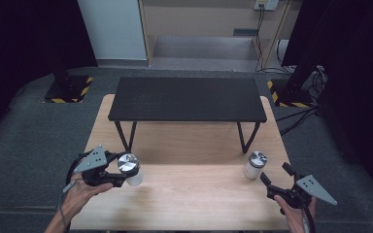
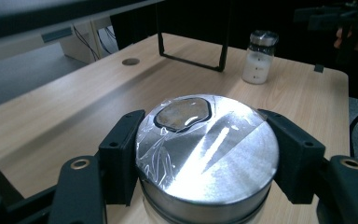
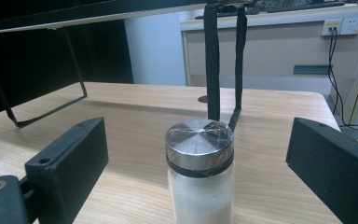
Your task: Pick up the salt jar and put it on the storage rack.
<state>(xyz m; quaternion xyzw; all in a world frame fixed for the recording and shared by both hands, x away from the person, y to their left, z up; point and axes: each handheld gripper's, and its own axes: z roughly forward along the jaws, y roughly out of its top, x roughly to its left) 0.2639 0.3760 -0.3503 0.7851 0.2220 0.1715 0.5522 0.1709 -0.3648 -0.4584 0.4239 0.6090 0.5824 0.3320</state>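
The right tongs [image 1: 271,183] hang near the bench's [image 1: 194,199] front right corner, jaws spread wide and holding nothing. Just beyond them, toward the far edge, stands the clear glass jar of white powder with a shiny metal lid [image 1: 254,165]. In the right gripper view that jar [image 3: 199,175] stands upright between the two black jaws, its long axis vertical, with a gap on each side, so neither pad touches it. A short push forward, I'd judge, is all a grip needs, and the right hand [image 1: 296,216] is plainly the nearer one.

Over by the front left corner, the left tongs [image 1: 125,170] are clamped on a second glass jar with a metal lid [image 1: 128,167]. In the left gripper view the pads press on both sides of its lid [image 2: 205,149]. The left hand [image 1: 80,191] holds them level, pointing along the front edge. The low black metal shelf [image 1: 187,98] spans the bench's far half.
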